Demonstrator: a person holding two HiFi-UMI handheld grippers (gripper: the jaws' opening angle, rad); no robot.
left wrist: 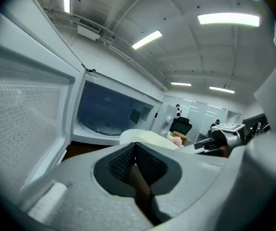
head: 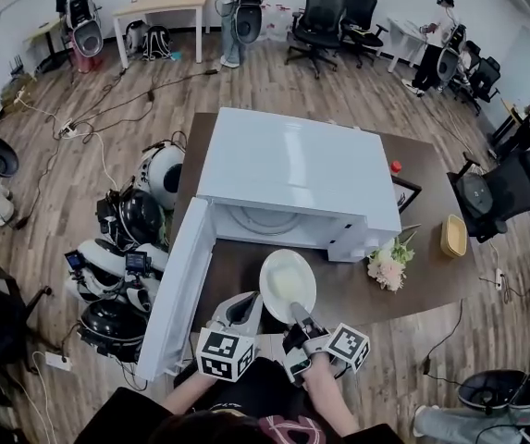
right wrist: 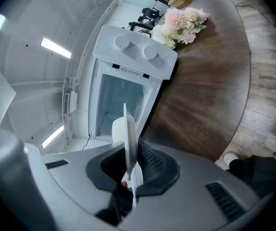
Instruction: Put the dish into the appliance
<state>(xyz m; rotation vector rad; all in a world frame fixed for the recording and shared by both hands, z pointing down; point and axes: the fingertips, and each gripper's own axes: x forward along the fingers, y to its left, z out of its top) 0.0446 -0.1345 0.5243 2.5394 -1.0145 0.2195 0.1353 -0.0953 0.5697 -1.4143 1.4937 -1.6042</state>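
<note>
The right gripper (head: 300,314) is clamped on the near rim of a white plate (head: 288,285). Its own view shows the plate edge-on between the dark pads, with the jaws nearly together on the thin rim (right wrist: 130,170). The plate hangs just ahead of this gripper, above the table (head: 431,276) and short of the microwave (head: 292,169), whose cavity mouth lies straight beyond it. The microwave door (head: 179,285) stands swung wide open, to the left of both grippers. The left gripper (head: 249,302) sits just beside the right one, to the plate's left. Its jaws are pressed together with nothing between them (left wrist: 135,150).

As I judge it, the door step and the pick-up are done. Still to come are carrying the plate through the opening, setting it on the round tray (head: 265,220) inside, and letting go. A bunch of flowers (head: 389,262) lies to the right of the grippers, clear of that path.
</note>
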